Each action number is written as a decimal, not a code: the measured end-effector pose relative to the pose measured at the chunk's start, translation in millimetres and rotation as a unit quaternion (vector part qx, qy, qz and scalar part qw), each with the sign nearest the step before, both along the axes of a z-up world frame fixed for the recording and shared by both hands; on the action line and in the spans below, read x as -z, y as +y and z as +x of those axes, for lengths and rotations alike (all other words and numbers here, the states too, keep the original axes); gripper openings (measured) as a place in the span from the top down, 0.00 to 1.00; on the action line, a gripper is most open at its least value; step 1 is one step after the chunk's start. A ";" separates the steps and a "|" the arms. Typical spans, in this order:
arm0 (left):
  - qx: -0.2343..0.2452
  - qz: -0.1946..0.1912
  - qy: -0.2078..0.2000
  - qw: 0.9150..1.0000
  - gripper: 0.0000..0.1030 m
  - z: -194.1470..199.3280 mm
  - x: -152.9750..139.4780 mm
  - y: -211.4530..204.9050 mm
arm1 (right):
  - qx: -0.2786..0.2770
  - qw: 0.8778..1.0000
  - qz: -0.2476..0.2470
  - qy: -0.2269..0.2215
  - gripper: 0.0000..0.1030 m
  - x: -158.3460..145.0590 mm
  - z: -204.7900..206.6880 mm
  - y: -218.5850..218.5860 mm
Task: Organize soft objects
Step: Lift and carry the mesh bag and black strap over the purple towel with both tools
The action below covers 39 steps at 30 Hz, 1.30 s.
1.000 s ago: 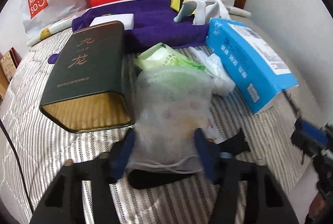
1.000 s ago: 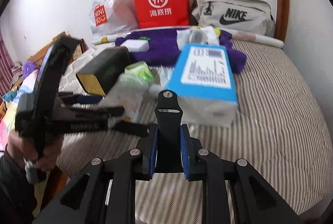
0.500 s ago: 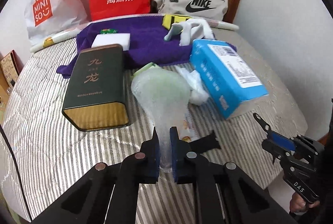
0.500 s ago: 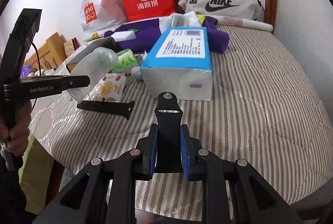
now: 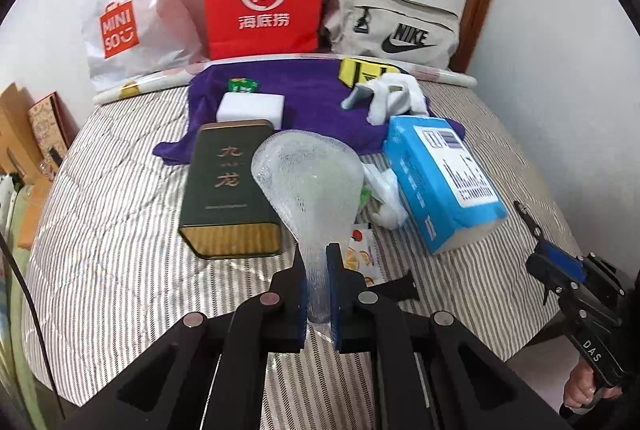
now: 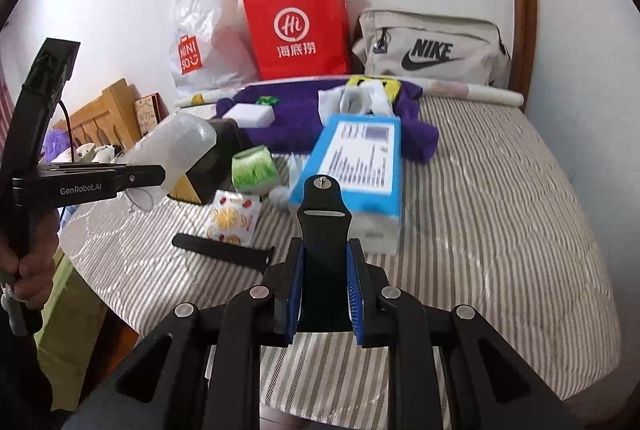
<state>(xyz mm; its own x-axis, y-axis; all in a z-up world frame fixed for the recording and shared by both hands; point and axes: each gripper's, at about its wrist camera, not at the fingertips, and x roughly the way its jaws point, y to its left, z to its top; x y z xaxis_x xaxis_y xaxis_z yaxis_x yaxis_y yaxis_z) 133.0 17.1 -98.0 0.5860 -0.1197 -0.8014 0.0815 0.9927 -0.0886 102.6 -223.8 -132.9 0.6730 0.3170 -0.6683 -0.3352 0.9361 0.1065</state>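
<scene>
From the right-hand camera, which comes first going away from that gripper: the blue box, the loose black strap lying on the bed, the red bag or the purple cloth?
1. Loose black strap, just ahead and left of the right gripper.
2. Blue box, straight ahead.
3. Purple cloth, behind the box.
4. Red bag, standing at the wall.
</scene>
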 end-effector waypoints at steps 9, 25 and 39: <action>-0.024 -0.011 -0.007 1.000 0.92 9.0 -17.8 13.6 | -0.011 1.000 -0.001 -0.017 0.80 -29.9 20.7 1.9; -0.037 -0.002 -0.004 0.999 0.92 75.2 -36.6 32.4 | -0.026 0.999 0.007 -0.047 0.80 -80.5 102.8 15.1; -0.035 -0.039 0.021 0.998 0.92 156.8 -15.0 48.9 | -0.014 0.999 -0.009 -0.033 0.80 -72.2 183.6 17.0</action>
